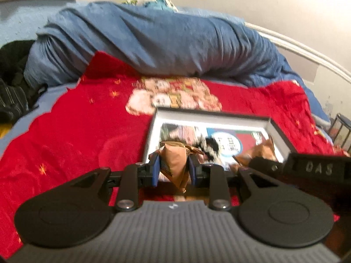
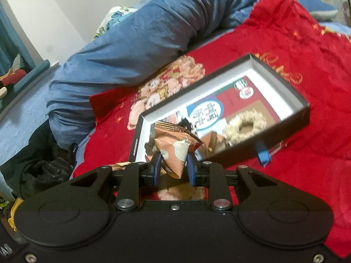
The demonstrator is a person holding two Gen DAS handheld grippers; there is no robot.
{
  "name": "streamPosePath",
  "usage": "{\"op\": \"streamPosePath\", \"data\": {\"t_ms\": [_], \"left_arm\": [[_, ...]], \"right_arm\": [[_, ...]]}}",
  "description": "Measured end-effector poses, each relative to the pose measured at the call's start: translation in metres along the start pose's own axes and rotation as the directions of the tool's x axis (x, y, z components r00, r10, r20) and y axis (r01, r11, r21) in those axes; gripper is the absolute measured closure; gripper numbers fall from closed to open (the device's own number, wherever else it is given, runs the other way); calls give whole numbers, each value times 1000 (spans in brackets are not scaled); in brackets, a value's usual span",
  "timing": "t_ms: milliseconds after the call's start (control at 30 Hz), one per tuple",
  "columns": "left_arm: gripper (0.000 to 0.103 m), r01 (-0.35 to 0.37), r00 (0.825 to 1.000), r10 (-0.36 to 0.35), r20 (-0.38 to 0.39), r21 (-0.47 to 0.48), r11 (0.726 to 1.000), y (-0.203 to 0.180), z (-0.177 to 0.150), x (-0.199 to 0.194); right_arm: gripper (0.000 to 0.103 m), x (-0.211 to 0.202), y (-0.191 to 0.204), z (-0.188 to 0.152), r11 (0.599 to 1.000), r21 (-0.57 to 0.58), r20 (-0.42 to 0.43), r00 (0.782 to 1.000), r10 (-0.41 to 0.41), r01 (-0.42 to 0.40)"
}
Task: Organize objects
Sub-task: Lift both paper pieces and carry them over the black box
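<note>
1. Landmark: the open black box (image 2: 305,114) with white inner walls, lying on the red blanket (image 2: 285,164). A heaped blue duvet (image 2: 142,32) lies beyond the box's far side. The box sits on soft bedding. Judgement: pressing a rim could tilt or slide it and spill what is inside.

2. Contents of the box: a printed card (image 2: 208,111) covers the floor, and a pale fuzzy ring (image 2: 243,127) rests toward its right end. Risk: a packet dropped there lands on the ring and lies proud of the rim.

3. The right gripper (image 2: 173,168) is closed on a copper snack packet (image 2: 175,149), pinching its lower tapered end, and holds it over the near left corner of the box. Only a narrow part of the packet sits between the pads. Judgement: the slick foil could slip or swing when moved. Release too near the rim would put it on the blanket.

4. The left gripper (image 1: 173,171) likewise holds a brown packet (image 1: 175,164), clamped on its folded body, above the box's near edge. The left view is blurred, so the depth of the grip cannot be read.

5. Both grippers crowd the same near side of the box; the other tool's body shows at right in the left view. Likely fault: the two collide or knock each other's packets on descent.

6. Another crumpled brown wrapper (image 1: 261,151) appears at the box's near right; whether inside it, cannot tell.
</note>
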State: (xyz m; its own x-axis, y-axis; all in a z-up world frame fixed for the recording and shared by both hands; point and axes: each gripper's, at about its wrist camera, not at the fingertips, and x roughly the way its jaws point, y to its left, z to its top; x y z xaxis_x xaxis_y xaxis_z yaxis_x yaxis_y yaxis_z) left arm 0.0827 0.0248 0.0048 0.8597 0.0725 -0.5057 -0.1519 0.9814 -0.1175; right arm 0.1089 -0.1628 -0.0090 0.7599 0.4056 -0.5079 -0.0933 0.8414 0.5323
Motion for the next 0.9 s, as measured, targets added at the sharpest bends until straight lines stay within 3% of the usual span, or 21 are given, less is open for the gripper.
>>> {"op": "streamPosePath", "data": {"t_ms": [267, 733, 900], "left_arm": [[72, -20, 998, 22, 63, -37, 999, -1, 18, -6], [72, 35, 991, -25, 135, -70, 997, -19, 40, -9], [72, 46, 988, -35, 152, -70, 996, -30, 49, -2]], "right_arm": [[79, -14, 5, 15, 999, -48, 83, 997, 5, -1], [79, -39, 6, 41, 993, -117, 220, 975, 37, -11], [79, -40, 2, 51, 993, -114, 226, 973, 49, -24]]}}
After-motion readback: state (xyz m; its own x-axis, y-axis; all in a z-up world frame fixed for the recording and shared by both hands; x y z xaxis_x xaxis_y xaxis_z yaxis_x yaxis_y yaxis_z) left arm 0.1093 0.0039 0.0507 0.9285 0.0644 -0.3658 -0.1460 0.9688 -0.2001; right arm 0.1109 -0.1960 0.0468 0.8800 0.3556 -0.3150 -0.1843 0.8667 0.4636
